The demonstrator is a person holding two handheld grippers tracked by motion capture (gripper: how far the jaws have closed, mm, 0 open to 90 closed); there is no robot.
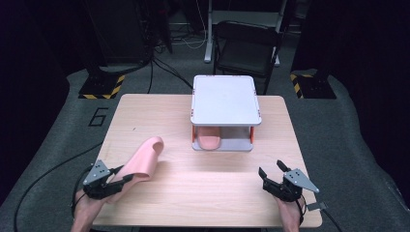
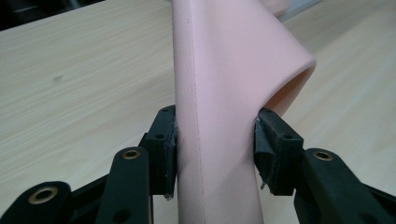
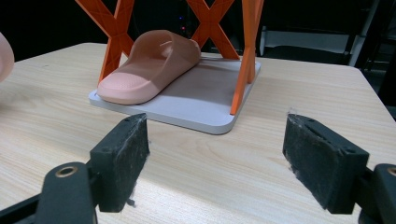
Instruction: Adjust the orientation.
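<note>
Pink foam slipper [image 1: 144,161] is held by the left gripper [image 1: 117,180] at about eight o'clock on the wooden table [image 1: 203,193], its heel end caught between the jaws and its toe end raised toward one o'clock. In the left gripper view, both pads [image 2: 169,154] are seen pressed against the sides of the slipper [image 2: 219,107], which is turned on edge, with its sole face toward the left jaw and its strap curving off to the right. No earlier picture is given, so only the clamped hold can be told. The right gripper [image 1: 271,174] is kept near five o'clock, just above the tabletop, with its jaws spread wide and nothing between them; in the right gripper view its pads [image 3: 122,158] are seen well apart over bare wood. At the twelve o'clock side of the table a small two-tier rack [image 1: 225,101] is placed, made of grey shelves joined by orange cross-braced legs [image 3: 114,42]. A second pink slipper [image 3: 152,63] is laid on the lower shelf [image 3: 205,112], at its left side in the high view, with its toe pointed toward the person. The two grippers are held well apart.
</note>
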